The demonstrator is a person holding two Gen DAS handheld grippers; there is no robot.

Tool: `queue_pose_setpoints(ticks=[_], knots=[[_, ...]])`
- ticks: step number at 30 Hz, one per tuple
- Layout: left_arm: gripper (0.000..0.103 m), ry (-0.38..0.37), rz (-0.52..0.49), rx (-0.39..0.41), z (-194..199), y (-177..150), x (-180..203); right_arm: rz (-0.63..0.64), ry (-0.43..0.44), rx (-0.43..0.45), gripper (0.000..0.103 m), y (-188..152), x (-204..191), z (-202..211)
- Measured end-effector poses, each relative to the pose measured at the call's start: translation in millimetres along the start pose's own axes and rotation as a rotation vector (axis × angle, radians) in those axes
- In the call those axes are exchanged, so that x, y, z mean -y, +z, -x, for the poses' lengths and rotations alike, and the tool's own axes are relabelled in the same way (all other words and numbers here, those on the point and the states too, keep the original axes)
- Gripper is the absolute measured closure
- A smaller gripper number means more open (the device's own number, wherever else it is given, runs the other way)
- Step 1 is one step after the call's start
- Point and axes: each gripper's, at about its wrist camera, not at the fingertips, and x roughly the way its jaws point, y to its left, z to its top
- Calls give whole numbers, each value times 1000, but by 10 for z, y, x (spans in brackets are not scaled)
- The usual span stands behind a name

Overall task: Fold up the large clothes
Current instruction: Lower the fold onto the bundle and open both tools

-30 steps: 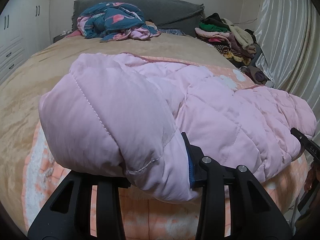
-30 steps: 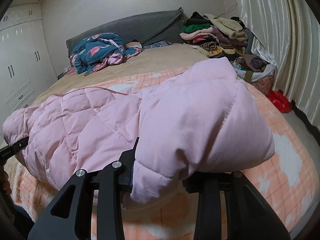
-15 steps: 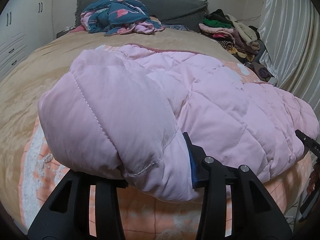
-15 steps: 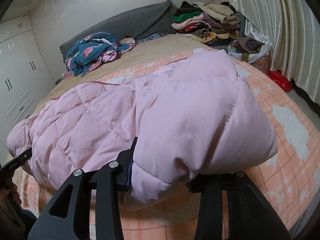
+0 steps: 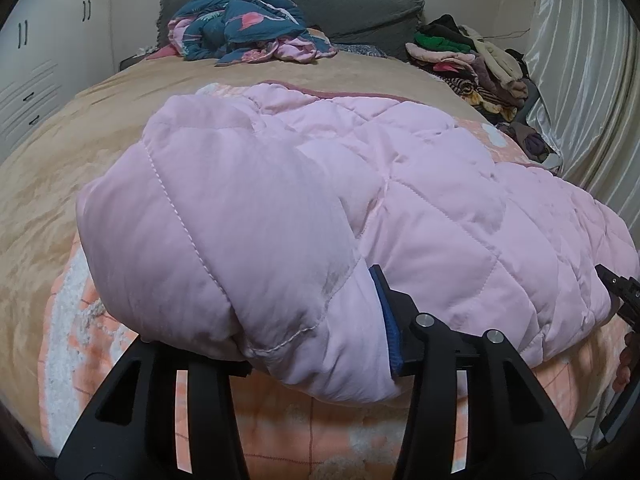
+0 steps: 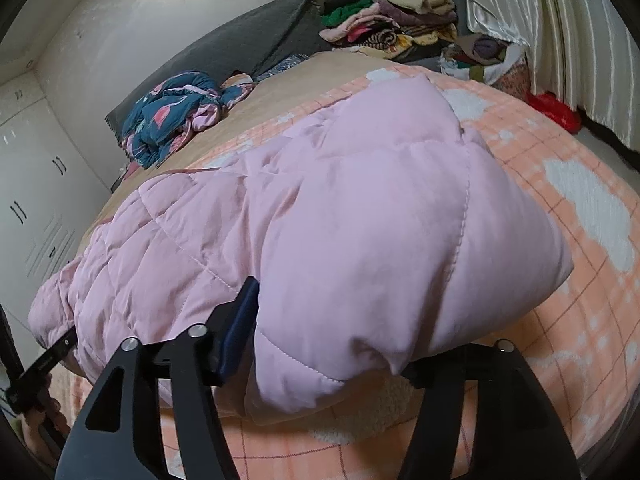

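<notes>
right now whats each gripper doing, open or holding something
Left gripper: jaws opening, a fold of the pink quilted jacket still between them.
Right gripper: jaws opening wider, the jacket's other end between them, grip letting go.

Left gripper [image 5: 316, 340] and right gripper [image 6: 328, 344], both angled downward, fingers [image 5: 386, 320] opening around pink padded fabric.

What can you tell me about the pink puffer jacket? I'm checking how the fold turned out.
The pink puffer jacket is pale, quilted and puffy with stitched seams, folded into a long bundle lying across the near end of the bed on the orange checked blanket. Each rounded end sits between a gripper's jaws: the left gripper and the right gripper, both opening. A soft grey smudge marks the left end near the seam.
</notes>
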Motion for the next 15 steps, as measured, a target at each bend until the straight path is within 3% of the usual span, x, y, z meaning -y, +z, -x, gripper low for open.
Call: queue_pose_setpoints(ticks=[6, 15], knots=[[64, -2, 4, -3, -1, -24, -13, -8, -5, -14, 28, -68, -8, 64], [61, -9, -1, -27, 36, -66, -59, -10, -30, -23, 20, -177, 46, 281]])
